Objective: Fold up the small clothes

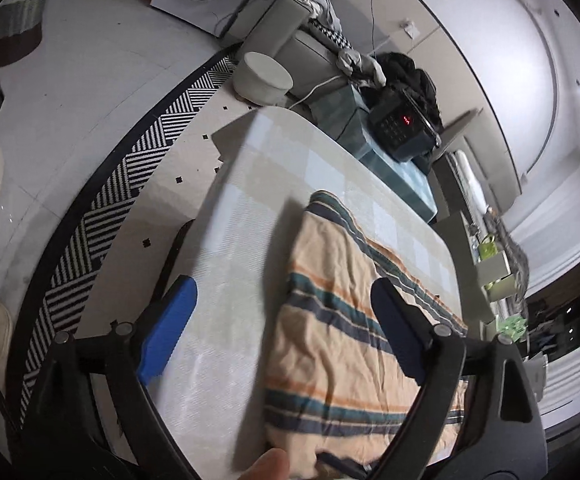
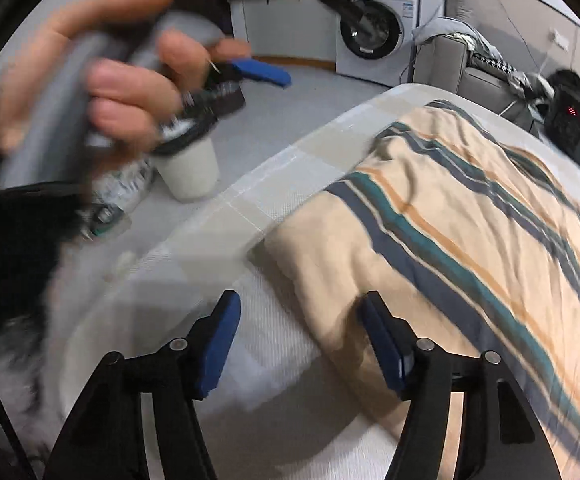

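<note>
Fingers: left gripper (image 1: 282,316) fingers standing wide apart, nothing clamped; right gripper (image 2: 299,344) fingers also apart, empty. Striped garment (image 1: 341,320), peach w/ navy, teal & orange bands, lying crumpled on desk (image 1: 230,208). Left gripper is hovering over garment's edge, one finger above cloth, other above bare desk. Right gripper likewise straddling garment's near edge. Left hand (image 2: 102,80) gripping its tool beyond desk.

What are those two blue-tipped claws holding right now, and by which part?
Nothing. The left gripper and right gripper both stand open over the striped garment lying on the table; no cloth is pinched between their pads.
</note>
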